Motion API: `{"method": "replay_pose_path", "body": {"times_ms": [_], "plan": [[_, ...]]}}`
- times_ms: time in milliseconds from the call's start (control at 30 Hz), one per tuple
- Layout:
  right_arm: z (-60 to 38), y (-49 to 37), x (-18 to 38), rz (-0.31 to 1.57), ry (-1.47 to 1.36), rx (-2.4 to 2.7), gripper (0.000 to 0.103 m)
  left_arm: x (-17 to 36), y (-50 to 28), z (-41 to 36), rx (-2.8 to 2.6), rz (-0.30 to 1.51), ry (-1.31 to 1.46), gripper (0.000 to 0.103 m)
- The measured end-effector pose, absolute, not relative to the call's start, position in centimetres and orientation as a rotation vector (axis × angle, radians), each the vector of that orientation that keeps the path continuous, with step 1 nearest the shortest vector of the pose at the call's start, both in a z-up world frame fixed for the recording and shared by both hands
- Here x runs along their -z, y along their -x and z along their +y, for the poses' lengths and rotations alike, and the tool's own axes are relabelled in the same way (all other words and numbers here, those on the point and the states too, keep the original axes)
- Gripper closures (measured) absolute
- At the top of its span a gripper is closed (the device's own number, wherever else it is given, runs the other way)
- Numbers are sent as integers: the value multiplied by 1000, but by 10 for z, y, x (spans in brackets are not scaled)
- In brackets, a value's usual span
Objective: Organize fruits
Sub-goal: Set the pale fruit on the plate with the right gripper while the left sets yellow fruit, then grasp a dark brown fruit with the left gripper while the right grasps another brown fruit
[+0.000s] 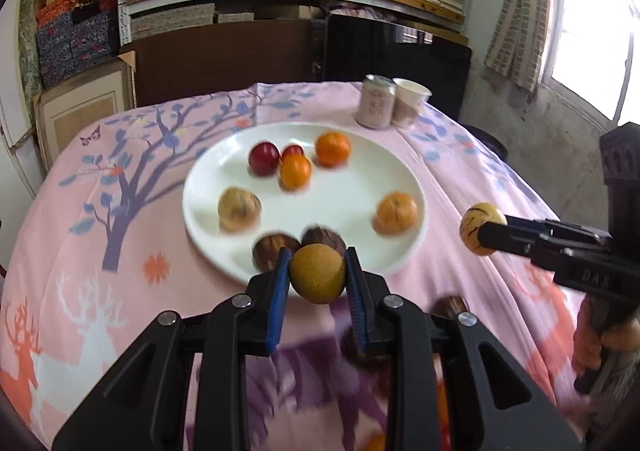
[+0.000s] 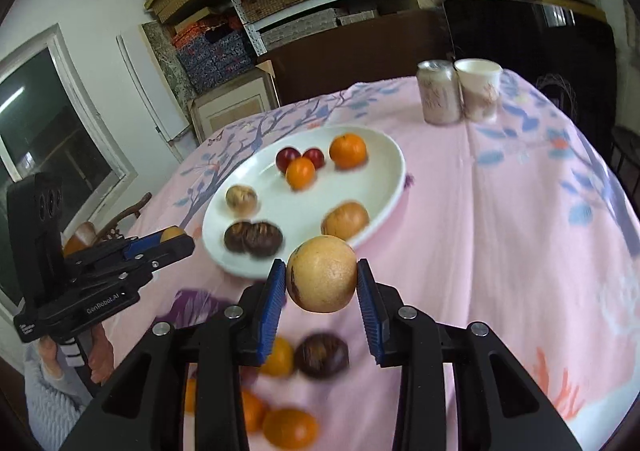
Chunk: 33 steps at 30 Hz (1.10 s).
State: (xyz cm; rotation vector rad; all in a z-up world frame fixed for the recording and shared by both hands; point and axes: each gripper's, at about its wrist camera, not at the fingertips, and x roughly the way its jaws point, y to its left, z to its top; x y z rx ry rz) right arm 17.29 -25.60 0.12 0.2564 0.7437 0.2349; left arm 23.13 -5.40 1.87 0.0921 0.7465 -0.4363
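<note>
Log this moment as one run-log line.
left hand-held gripper: shut on brown fruit | right hand-held gripper: shut on yellow fruit | plate: eight fruits | loose fruit on cloth

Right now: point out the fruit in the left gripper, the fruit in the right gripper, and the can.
brown fruit (image 1: 317,278), left wrist view, centre of its front face, held between the pads.
pale streaked fruit (image 2: 322,278), right wrist view, middle of its skin, held between the pads.
can (image 2: 439,95), right wrist view, side wall.
</note>
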Motion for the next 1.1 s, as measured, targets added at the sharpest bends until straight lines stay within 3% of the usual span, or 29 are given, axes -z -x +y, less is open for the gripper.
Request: {"method": "replay_pose_path", "body": {"times_ms": [200,233,300,467,767,867,1100], "plan": [[-235,-230,10,726,-245,-233,65,-1,-283,-57,370,778,-34,74],[-235,-232,12,724,-246,-233,61,2,-285,-55,365,776,-20,60],[-236,-228,11,710,-219,-230,53,8,-286,-52,369,771,-13,45],[-252,-215,4,681,-275,-230,49,6,-279,-45,371,764,-3,43],[-266,-175,19,715,-301,-214,28,11,-230,-38,388,779,-25,11],[-268,-161,27,741,-311,-207,21,21,-212,-45,400,813,-72,9],[-280,-152,32,748,-372,-176,17,34,-209,-66,454,855,-115,8]]}}
